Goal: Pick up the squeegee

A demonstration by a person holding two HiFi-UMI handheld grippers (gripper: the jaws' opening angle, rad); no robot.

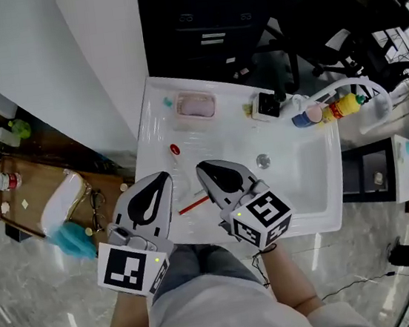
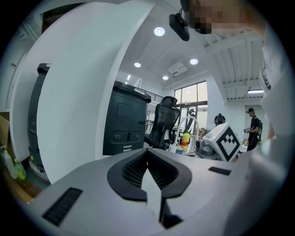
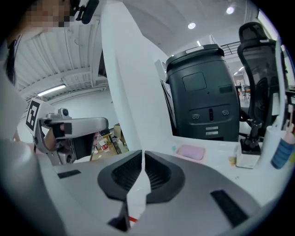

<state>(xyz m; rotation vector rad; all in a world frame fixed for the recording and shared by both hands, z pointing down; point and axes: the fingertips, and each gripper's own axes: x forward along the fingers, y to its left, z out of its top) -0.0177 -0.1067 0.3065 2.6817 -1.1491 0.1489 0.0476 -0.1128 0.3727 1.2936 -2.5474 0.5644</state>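
A thin red strip (image 1: 193, 204), possibly the squeegee, lies on the white sink top (image 1: 309, 190) near its front edge, between my two grippers. Through the right gripper's jaws a bit of red (image 3: 132, 219) shows just below. My left gripper (image 1: 166, 176) hovers left of the strip, jaws together and empty; in its own view the left gripper (image 2: 147, 151) points level across the room. My right gripper (image 1: 200, 166) hangs just right of the strip, tips meeting with nothing between them, and the right gripper (image 3: 143, 152) points toward the sink's back edge.
A pink soap dish (image 1: 195, 106), a small red item (image 1: 174, 149), a white-and-black box (image 1: 266, 104) and bottles (image 1: 332, 110) beside a curved faucet (image 1: 344, 87) line the sink's back. The drain (image 1: 263, 161) is mid-basin. A white pillar (image 1: 95, 69) stands left; a black unit (image 1: 205, 24) stands behind.
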